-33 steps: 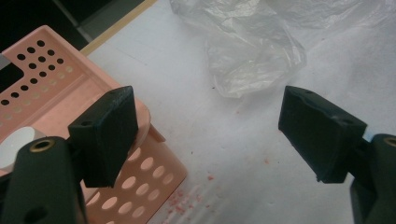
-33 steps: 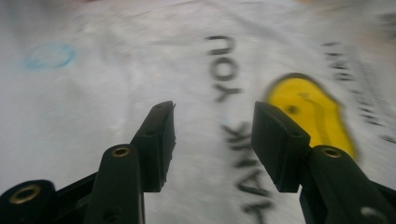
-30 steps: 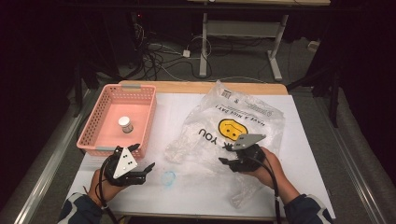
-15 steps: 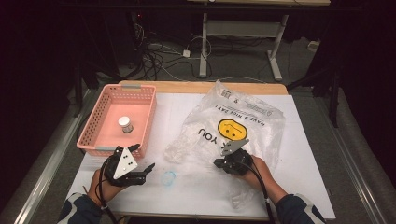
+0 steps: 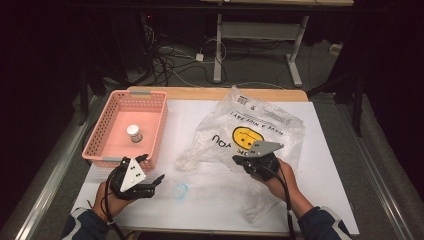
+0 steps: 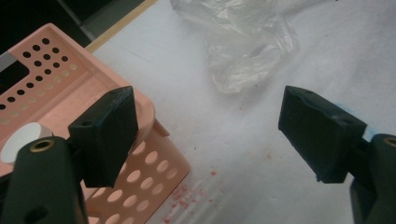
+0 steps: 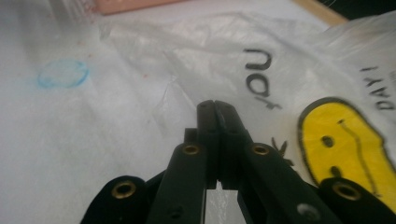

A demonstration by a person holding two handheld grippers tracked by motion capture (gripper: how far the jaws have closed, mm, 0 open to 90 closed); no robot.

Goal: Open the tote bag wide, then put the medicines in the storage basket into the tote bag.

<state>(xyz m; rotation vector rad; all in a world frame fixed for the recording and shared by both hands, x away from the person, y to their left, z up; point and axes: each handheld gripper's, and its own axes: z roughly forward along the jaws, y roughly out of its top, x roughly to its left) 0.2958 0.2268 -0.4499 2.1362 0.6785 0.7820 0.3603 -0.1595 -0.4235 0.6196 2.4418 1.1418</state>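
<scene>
Landmark: the clear plastic bag [image 5: 250, 132] with the yellow smiley print, lying flat on the white table cover [image 5: 330, 200], its printed end toward the far edge and its crumpled, looser end toward the person; long axis roughly far-right to near-left; right gripper [image 5: 239, 160] sits on the bag's near edge, just below the smiley; its jaws have just been closing and now stand pressed together; in the right gripper view [image 7: 215, 106] a fold of film appears to rise into the tips, so likely a pinch on the bag, though the film is too clear to be certain; left gripper [image 5: 156, 178] is off the bag, to its near-left, jaws spread wide with nothing between them; in the left gripper view [image 6: 210, 135] the bag's crumpled corner [image 6: 243, 51] lies straight ahead beyond the pads, apart from them; pink basket [image 5: 107, 134] stands left of the bag, a small white-capped jar [image 5: 134, 133] upright inside; judgement: the right hand is nearer and has the bag; the left must travel forward toward the corner to open the mouth.
</scene>
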